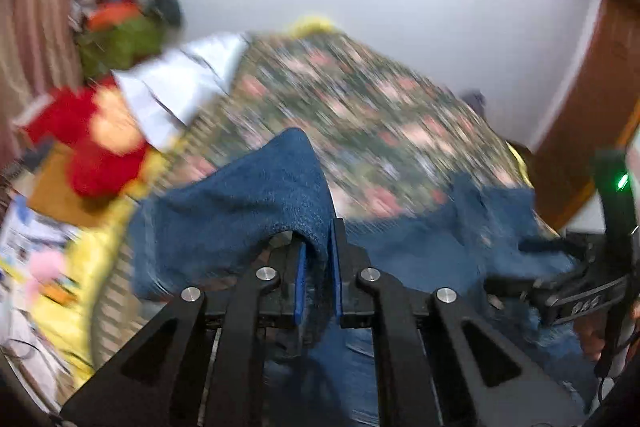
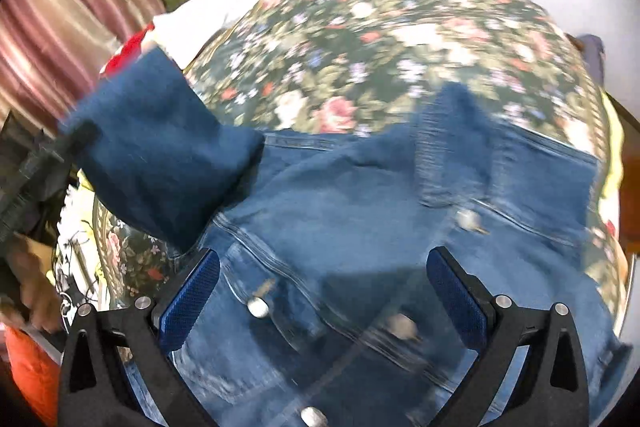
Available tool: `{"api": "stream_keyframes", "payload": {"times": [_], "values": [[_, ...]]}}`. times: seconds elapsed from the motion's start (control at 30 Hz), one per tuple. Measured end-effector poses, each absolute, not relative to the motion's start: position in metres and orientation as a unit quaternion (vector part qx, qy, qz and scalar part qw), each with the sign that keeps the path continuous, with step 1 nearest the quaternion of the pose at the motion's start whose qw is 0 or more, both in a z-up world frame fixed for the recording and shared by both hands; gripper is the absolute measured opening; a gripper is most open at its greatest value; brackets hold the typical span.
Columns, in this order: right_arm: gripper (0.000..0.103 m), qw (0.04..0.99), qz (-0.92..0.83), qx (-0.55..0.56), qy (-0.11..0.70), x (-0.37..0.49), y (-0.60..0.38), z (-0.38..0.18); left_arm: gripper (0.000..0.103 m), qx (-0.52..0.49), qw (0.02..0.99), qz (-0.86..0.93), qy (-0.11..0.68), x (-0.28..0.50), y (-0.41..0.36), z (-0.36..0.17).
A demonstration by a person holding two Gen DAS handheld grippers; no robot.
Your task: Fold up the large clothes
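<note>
A blue denim jacket (image 2: pixel 360 227) lies spread across a bed with a floral bedspread (image 2: pixel 380 27). The left gripper (image 1: pixel 318 263) is pinched tight on the jacket's sleeve (image 1: pixel 248 195), lifting it. The right gripper (image 2: pixel 322 291) hovers over the jacket, fingers spread wide, holding nothing.
</note>
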State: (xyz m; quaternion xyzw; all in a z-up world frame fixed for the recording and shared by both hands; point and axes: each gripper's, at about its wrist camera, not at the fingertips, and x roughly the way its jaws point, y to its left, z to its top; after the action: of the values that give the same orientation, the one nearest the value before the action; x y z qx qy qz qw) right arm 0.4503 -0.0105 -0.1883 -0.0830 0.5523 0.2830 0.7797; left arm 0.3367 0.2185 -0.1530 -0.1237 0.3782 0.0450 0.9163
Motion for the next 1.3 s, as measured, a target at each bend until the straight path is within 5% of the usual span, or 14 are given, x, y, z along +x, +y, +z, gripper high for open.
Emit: {"api": "stream_keyframes", "payload": {"times": [0.17, 0.3, 0.47, 0.63, 1.03, 1.3], "values": [[0.103, 0.788, 0.267, -0.068, 0.551, 0.437, -0.058, -0.182, 0.015, -0.121, 0.868, -0.003, 0.481, 0.361, 0.169, -0.209], [0.103, 0.799, 0.243, -0.052, 0.547, 0.43, -0.095, -0.184, 0.055, -0.141, 0.823, -0.037, 0.548, 0.359, 0.146, -0.243], [0.103, 0.807, 0.227, -0.02, 0.544, 0.431, -0.128, -0.186, 0.059, -0.136, 0.822, -0.039, 0.552, 0.338, 0.15, -0.237], [0.103, 0.811, 0.222, -0.001, 0.542, 0.435, -0.142, -0.189, 0.073, -0.215, 0.833, -0.005, 0.51, 0.333, 0.21, -0.22], [0.103, 0.803, 0.228, -0.005, 0.55, 0.44, -0.135, -0.204, 0.073, -0.433, 0.739, 0.04, 0.513, 0.361, 0.298, -0.305], [0.103, 0.8, 0.217, -0.047, 0.558, 0.44, -0.127, -0.223, 0.026, -0.31, 0.794, 0.118, 0.51, 0.391, 0.279, -0.302]]}}
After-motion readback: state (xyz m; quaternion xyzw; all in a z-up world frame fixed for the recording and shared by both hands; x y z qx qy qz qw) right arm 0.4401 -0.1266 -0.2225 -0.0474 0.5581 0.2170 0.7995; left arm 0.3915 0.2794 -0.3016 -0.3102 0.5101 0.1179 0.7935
